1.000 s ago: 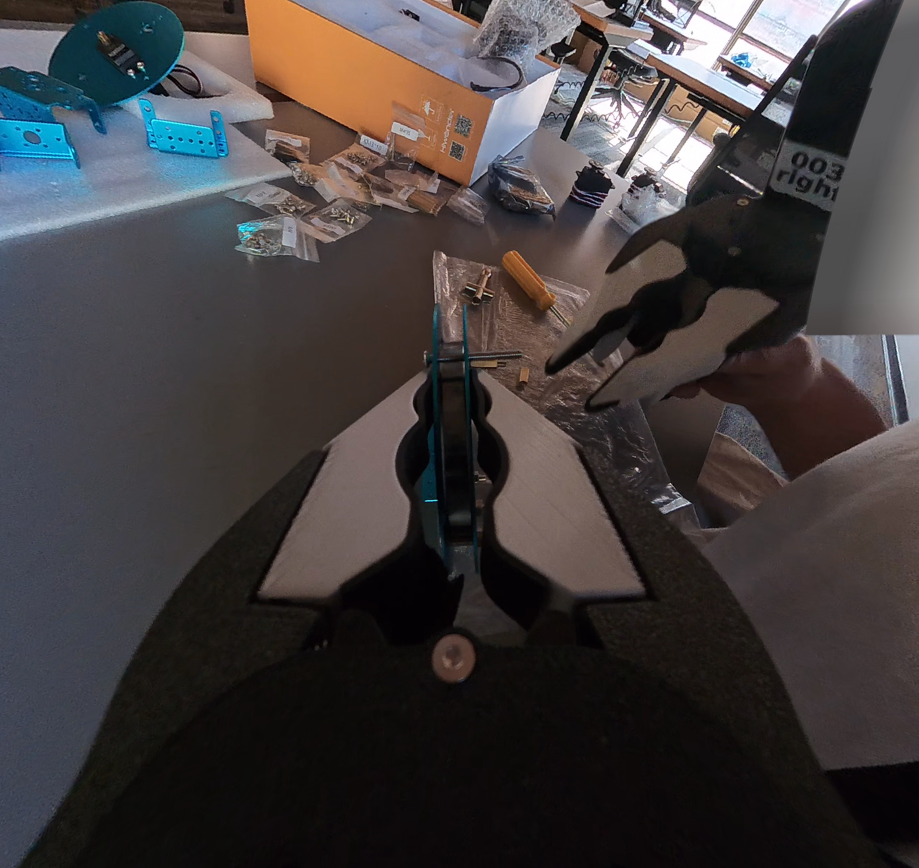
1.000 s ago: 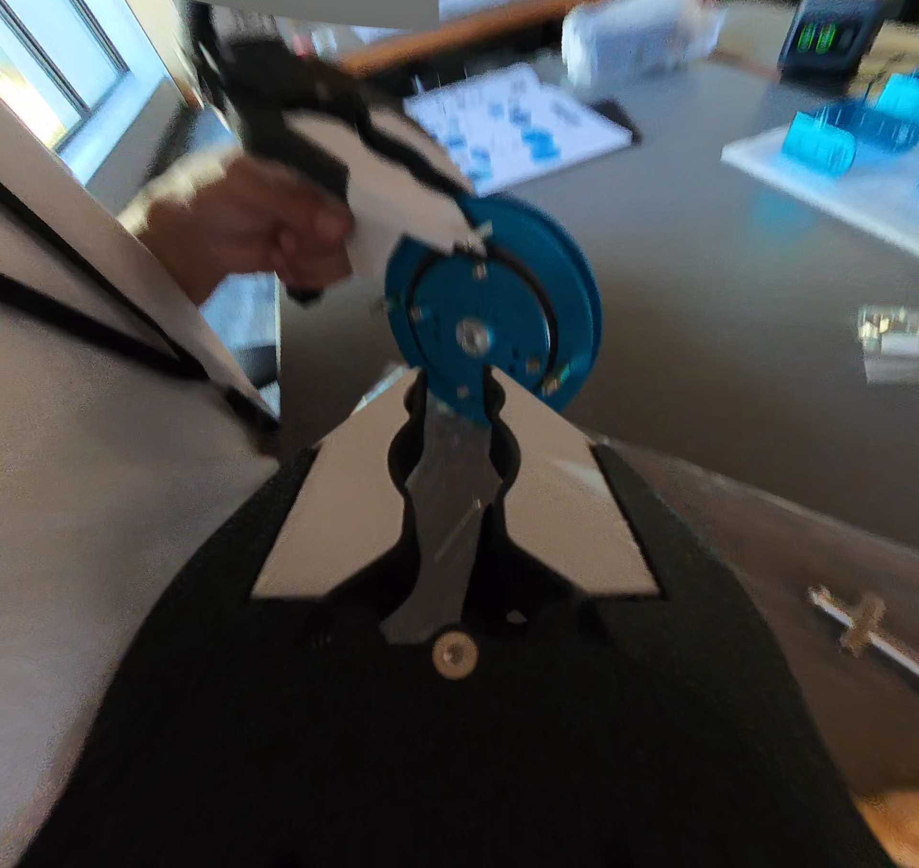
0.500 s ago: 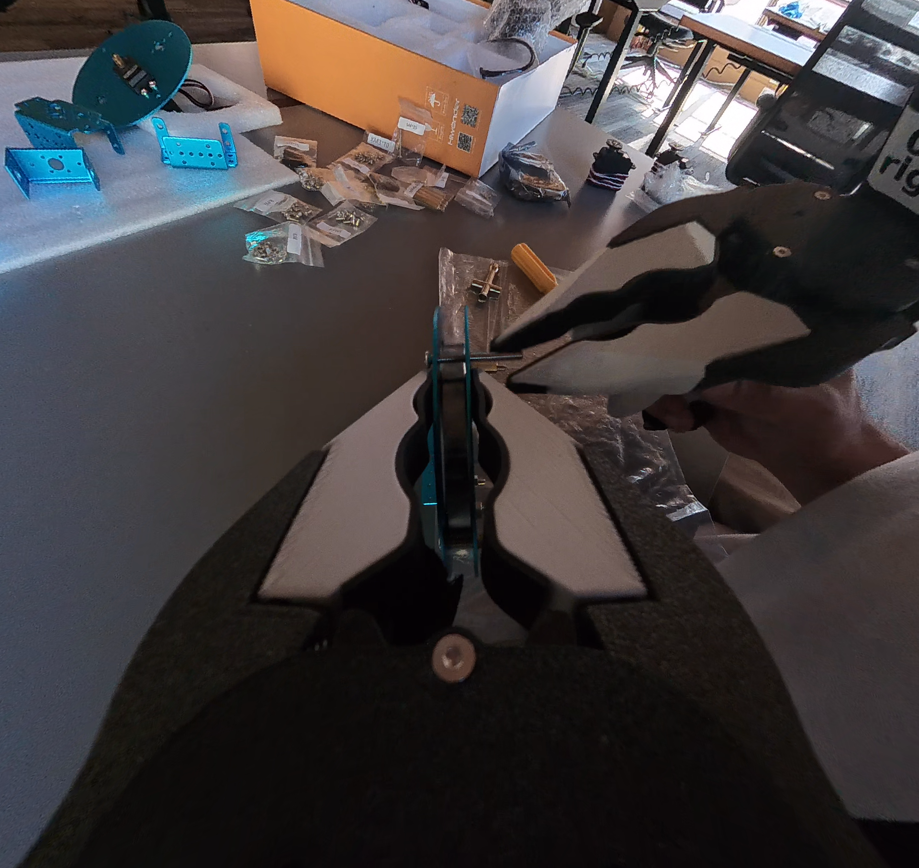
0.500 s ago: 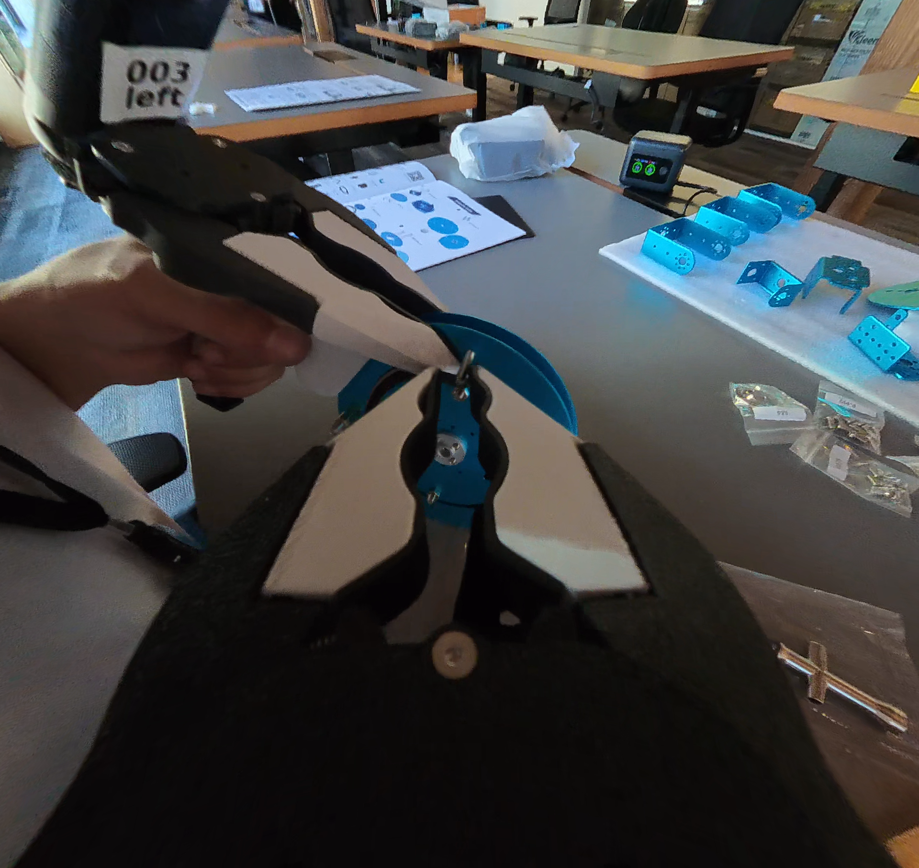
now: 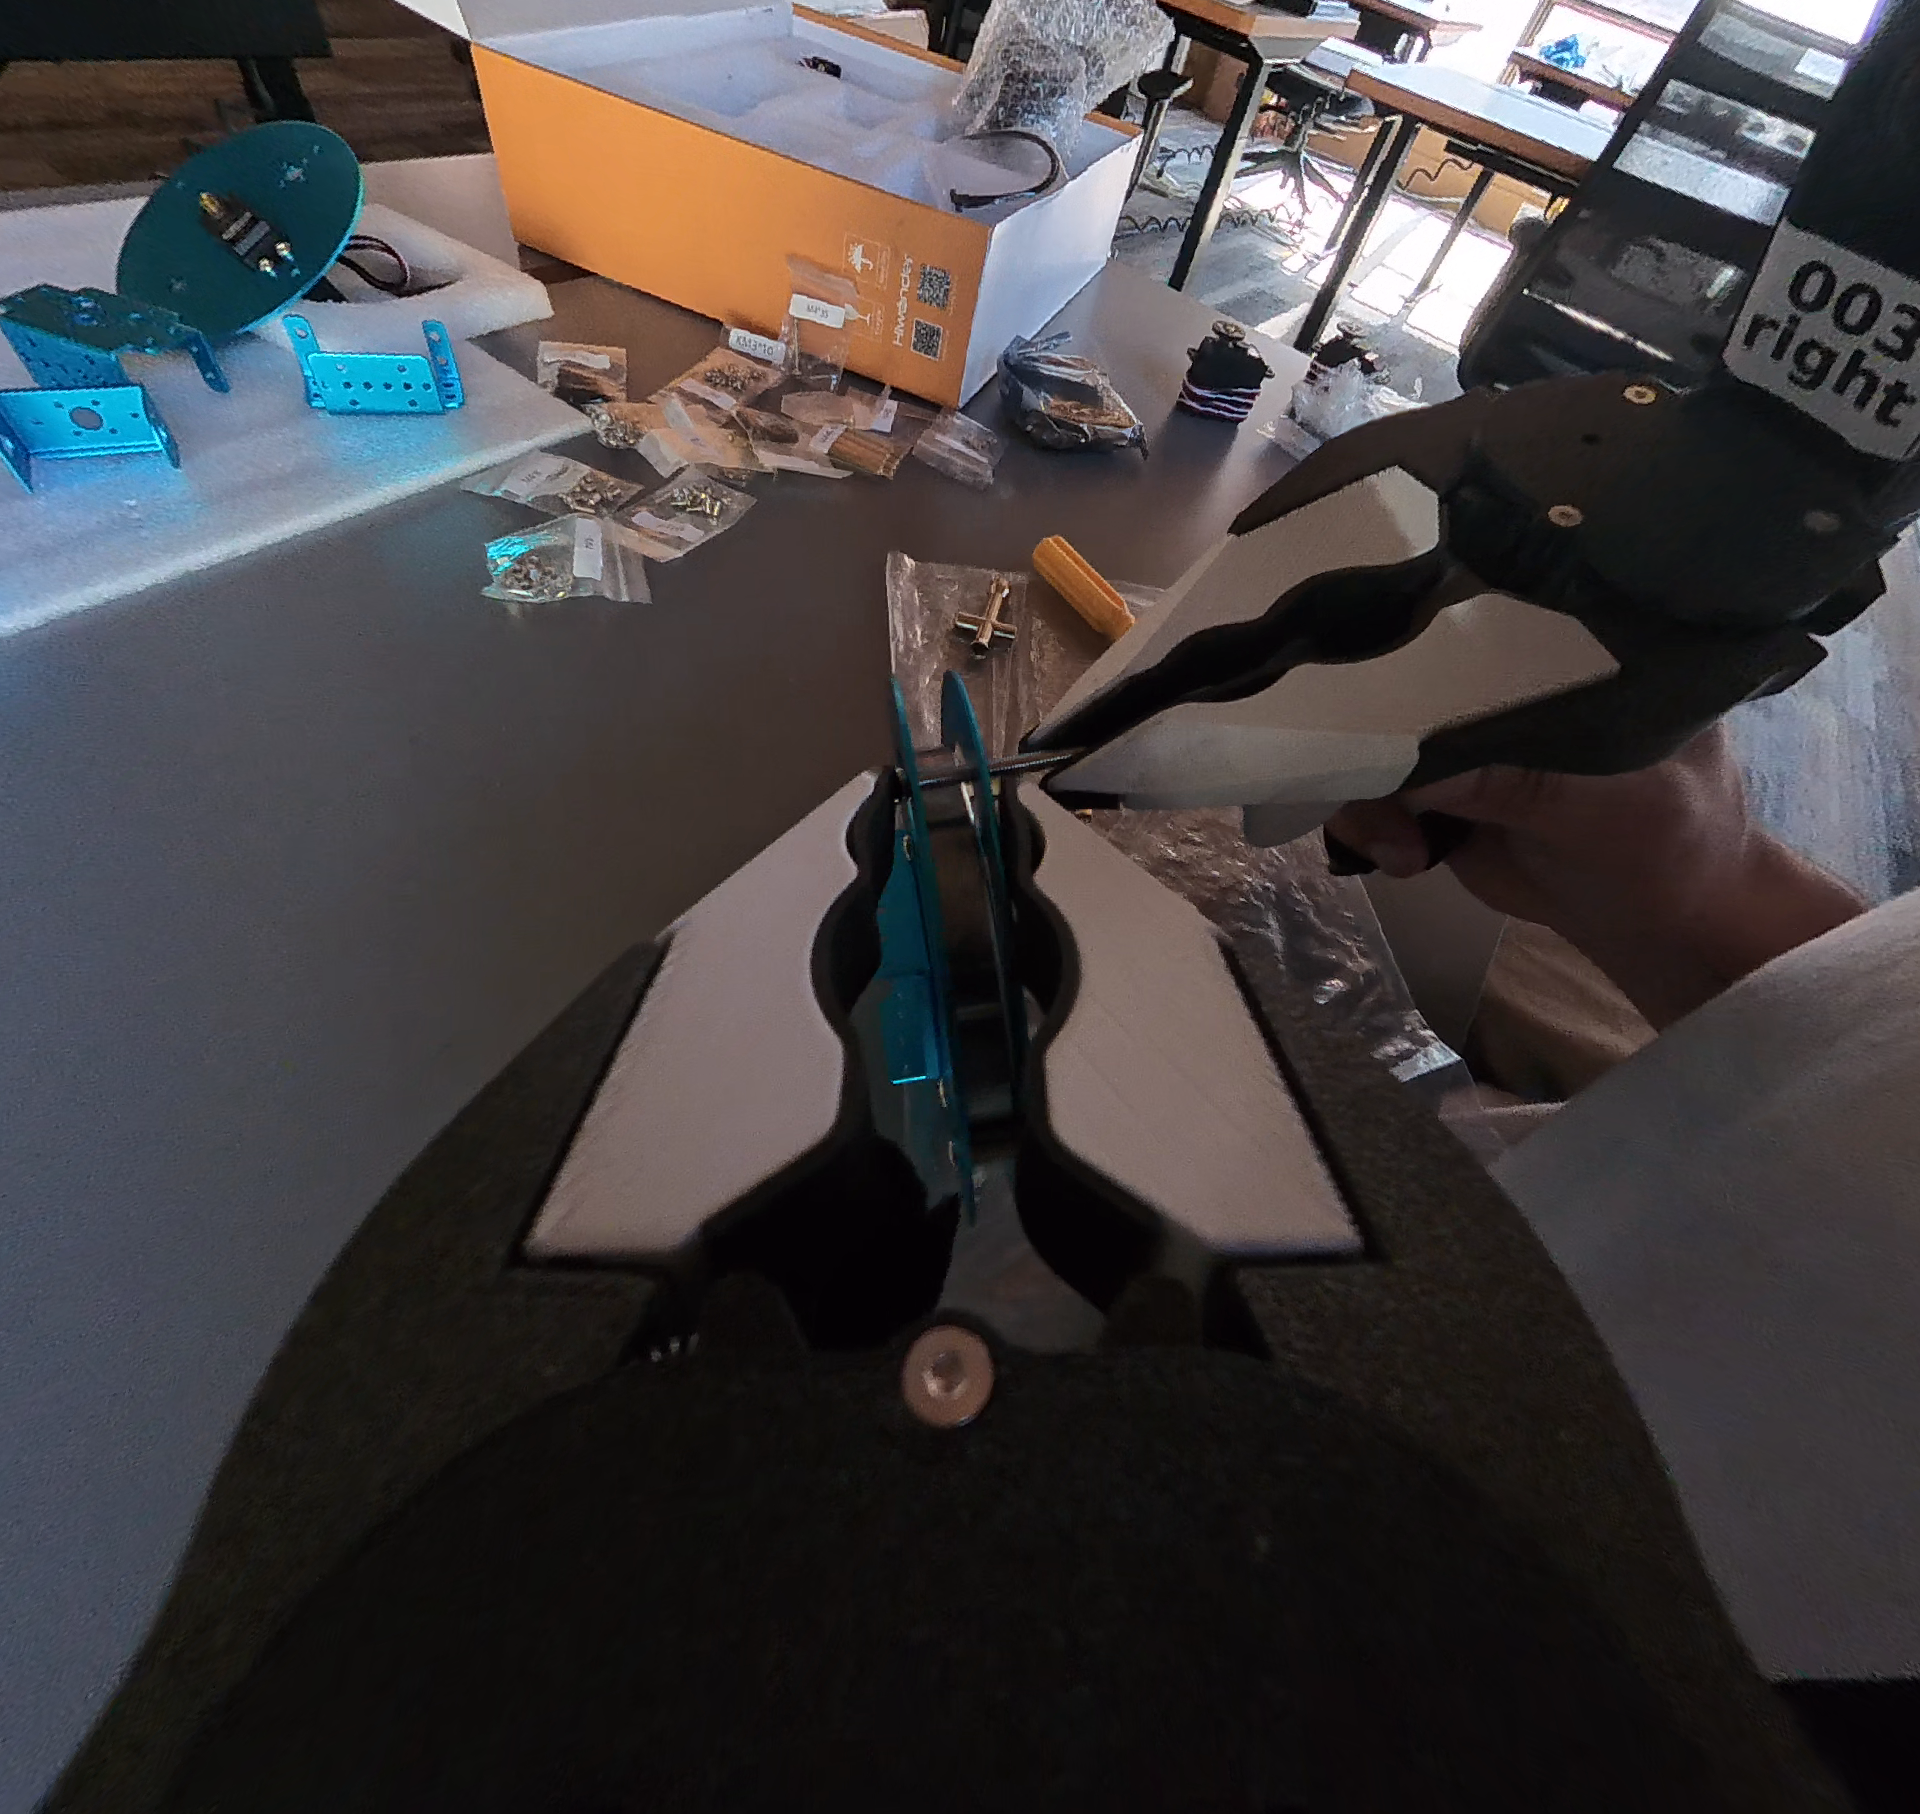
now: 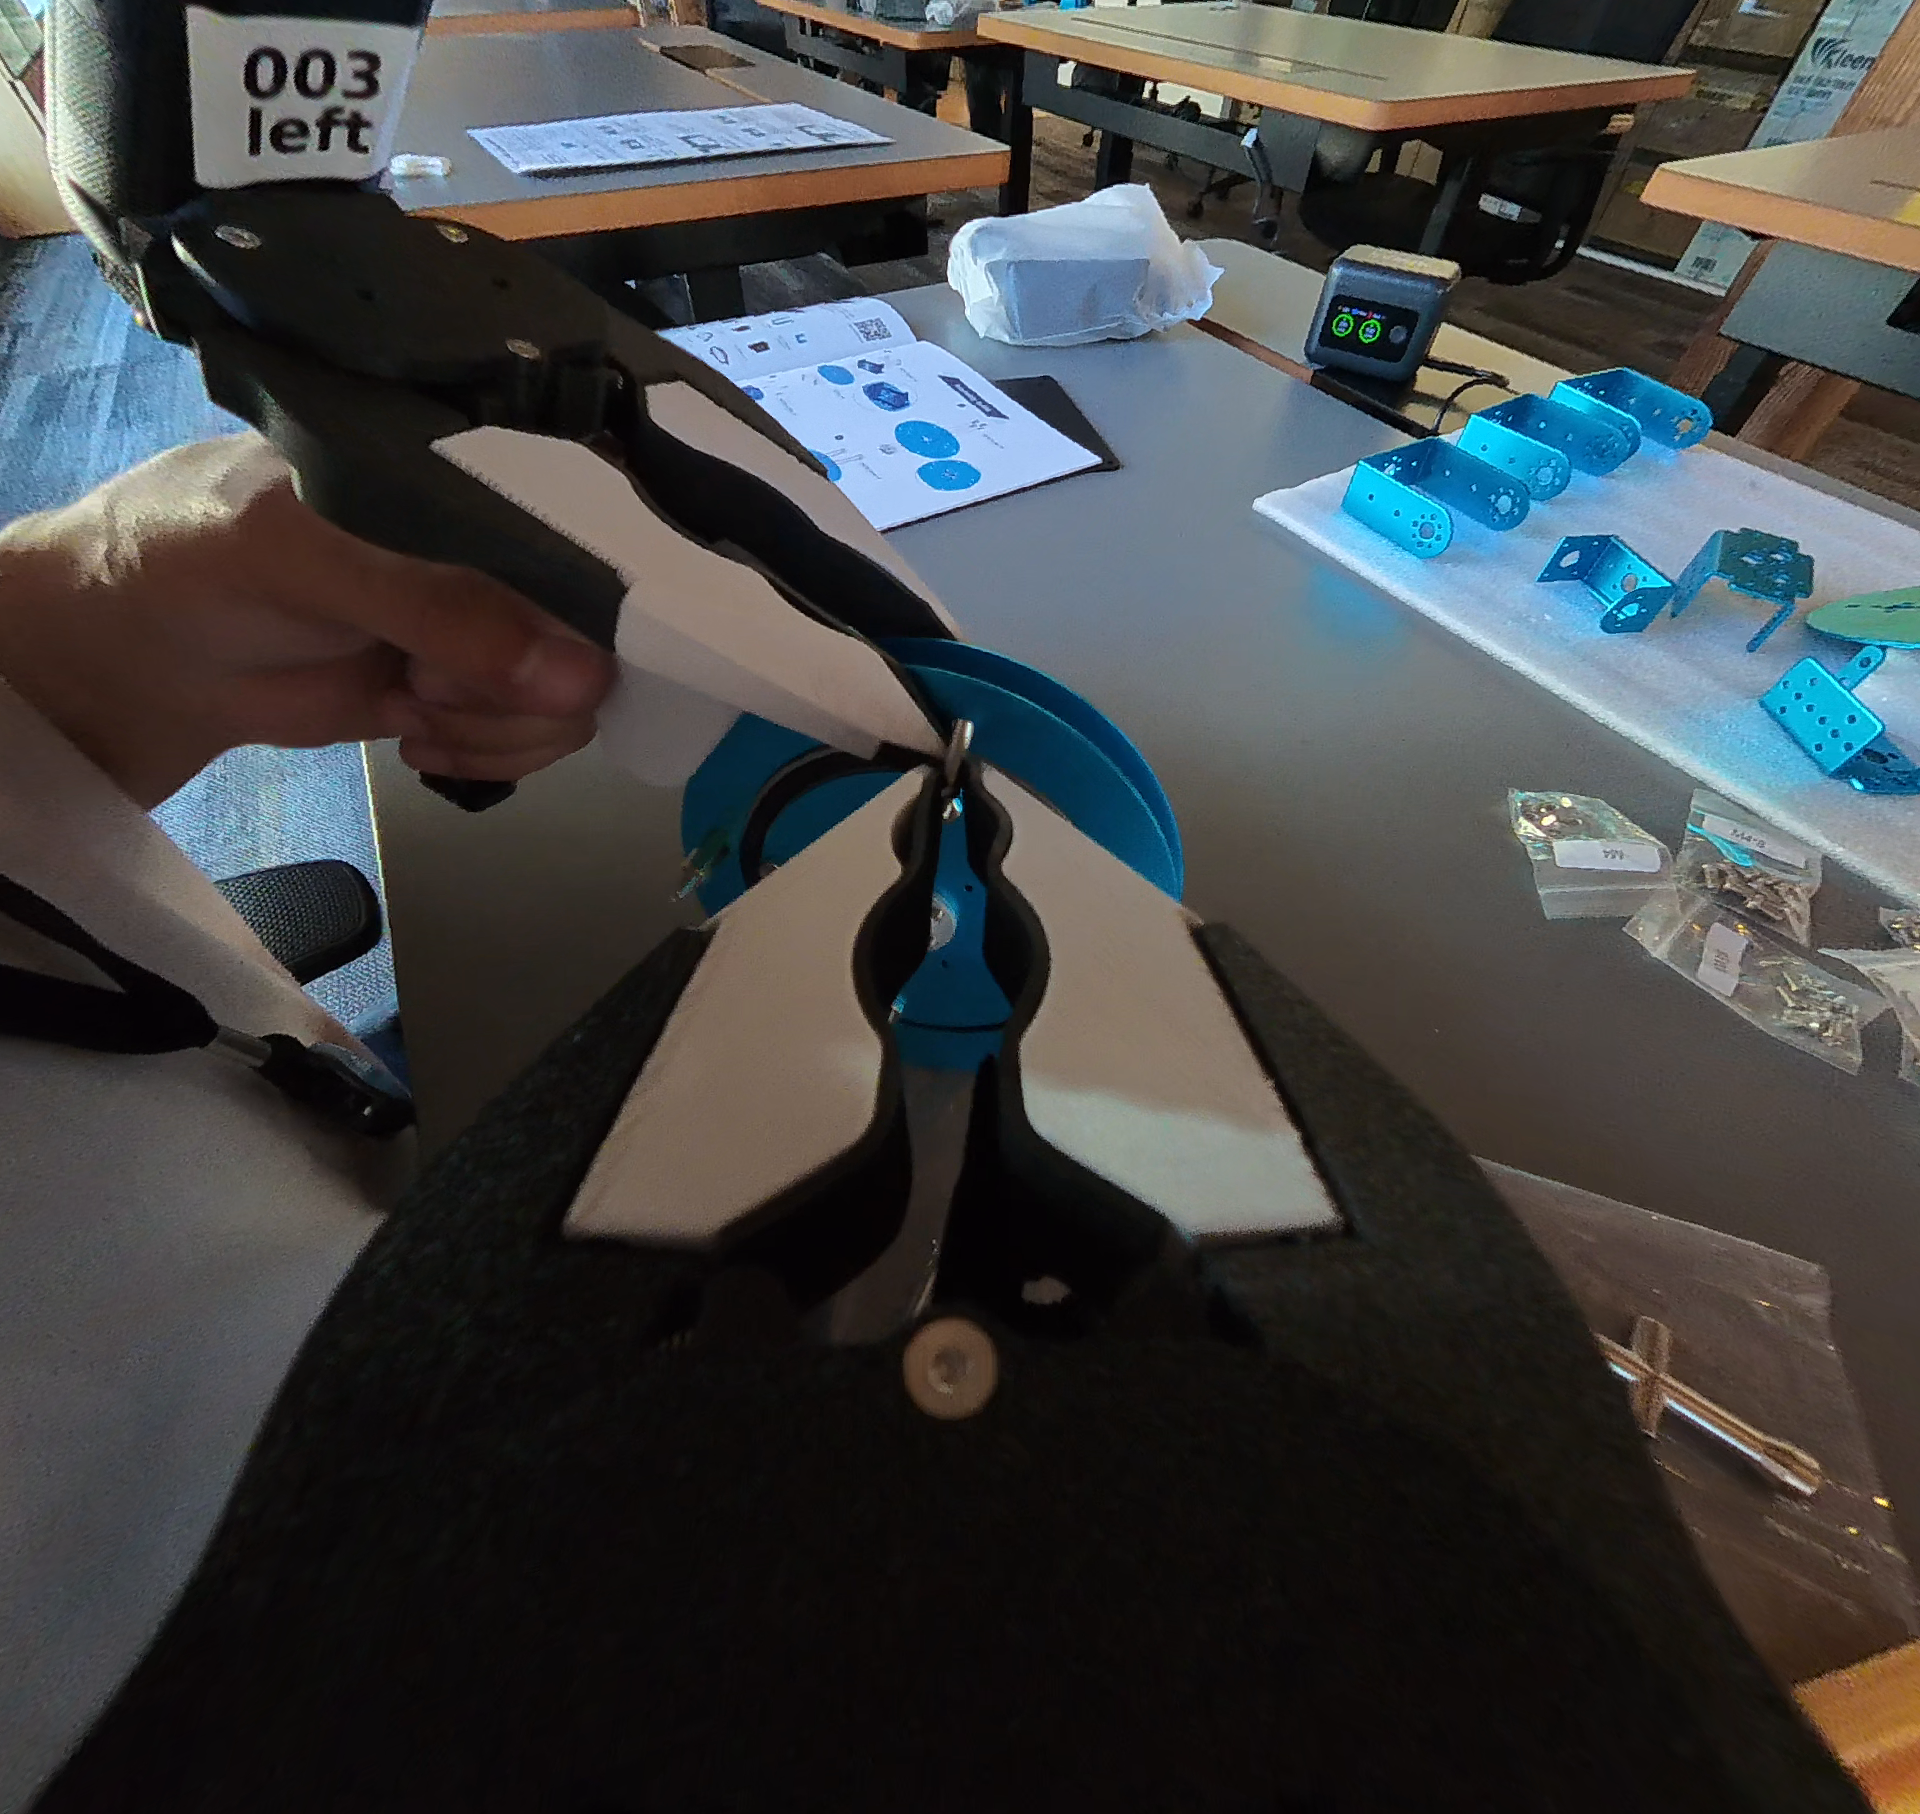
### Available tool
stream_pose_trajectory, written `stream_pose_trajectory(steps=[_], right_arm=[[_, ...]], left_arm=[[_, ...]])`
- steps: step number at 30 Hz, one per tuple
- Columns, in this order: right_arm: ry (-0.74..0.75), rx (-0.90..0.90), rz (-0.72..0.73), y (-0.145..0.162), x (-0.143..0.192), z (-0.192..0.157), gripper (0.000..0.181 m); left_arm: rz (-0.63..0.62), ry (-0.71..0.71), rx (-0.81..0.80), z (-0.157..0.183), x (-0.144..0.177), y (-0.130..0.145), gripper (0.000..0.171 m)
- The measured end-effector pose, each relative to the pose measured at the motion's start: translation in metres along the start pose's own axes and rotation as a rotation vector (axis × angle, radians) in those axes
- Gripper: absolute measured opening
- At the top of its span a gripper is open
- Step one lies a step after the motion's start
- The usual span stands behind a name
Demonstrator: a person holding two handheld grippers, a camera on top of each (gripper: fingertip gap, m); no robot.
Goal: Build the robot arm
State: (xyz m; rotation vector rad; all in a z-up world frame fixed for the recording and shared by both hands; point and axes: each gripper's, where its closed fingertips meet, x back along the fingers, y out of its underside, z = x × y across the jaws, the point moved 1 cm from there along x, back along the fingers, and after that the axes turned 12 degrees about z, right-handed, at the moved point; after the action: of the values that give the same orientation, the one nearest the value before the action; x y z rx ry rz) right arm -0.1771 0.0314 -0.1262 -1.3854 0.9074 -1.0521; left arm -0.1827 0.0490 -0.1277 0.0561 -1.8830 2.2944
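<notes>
Right claw (image 5: 1039, 772) now grips the screw (image 5: 992, 772) (previously apart); left claw (image 5: 940, 793) unchanged.

Two grippers meet at a blue double disc above a grey table

The right gripper (image 6: 951, 808) pinches a thin screw (image 6: 956, 762) at the rim of the blue disc assembly (image 6: 1049, 777); the left gripper (image 6: 925, 725), held in a hand (image 6: 312, 642), clamps that assembly. Blue brackets (image 6: 1507, 476) lie on white foam (image 6: 1662, 642) toward the table's (image 6: 1247, 621) far right edge, small bags of screws (image 6: 1714, 923) nearer, and an open booklet (image 6: 904, 403) at the far side.

Screwdriver (image 5: 1081, 590) tip hidden behind right gripper (image 5: 1044, 765) fingers.
</notes>
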Motion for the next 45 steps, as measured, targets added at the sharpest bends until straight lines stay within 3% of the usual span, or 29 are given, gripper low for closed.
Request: stream_pose_trajectory(steps=[7, 10, 16, 23, 31, 37, 40, 45], right_arm=[[-0.027, -0.076, 0.013, 0.002, 0.004, 0.002, 0.002], [0.002, -0.043, -0.006, 0.006, 0.018, 0.012, 0.010], [-0.079, -0.062, -0.341, 0.060, 0.049, -0.003, 0.023], [0.054, -0.072, -0.521, 0.107, 0.056, -0.009, 0.017], [0.164, -0.028, -0.549, 0.099, 0.065, 0.013, 0.011], [0.100, 0.011, -0.564, 0.101, 0.081, 0.054, 0.019], [0.015, -0.055, -0.532, 0.104, 0.080, 0.054, 0.022], [-0.160, 0.115, -0.512, 0.110, 0.080, 0.058, 0.022]], left_arm=[[0.000, -0.076, -0.042, -0.006, 0.001, 0.001, 0.015], [-0.003, -0.096, -0.018, -0.015, 0.003, 0.001, 0.014], [0.019, -0.087, 0.067, -0.029, 0.006, 0.004, 0.014], [0.071, -0.109, 0.177, -0.041, 0.015, 0.009, 0.013], [0.062, -0.093, 0.070, -0.026, 0.014, 0.005, 0.013], [0.045, -0.079, 0.015, -0.019, 0.009, 0.003, 0.013], [0.038, -0.063, -0.014, -0.011, 0.007, 0.002, 0.013], [0.035, -0.067, -0.028, -0.008, 0.002, 0.001, 0.014]])
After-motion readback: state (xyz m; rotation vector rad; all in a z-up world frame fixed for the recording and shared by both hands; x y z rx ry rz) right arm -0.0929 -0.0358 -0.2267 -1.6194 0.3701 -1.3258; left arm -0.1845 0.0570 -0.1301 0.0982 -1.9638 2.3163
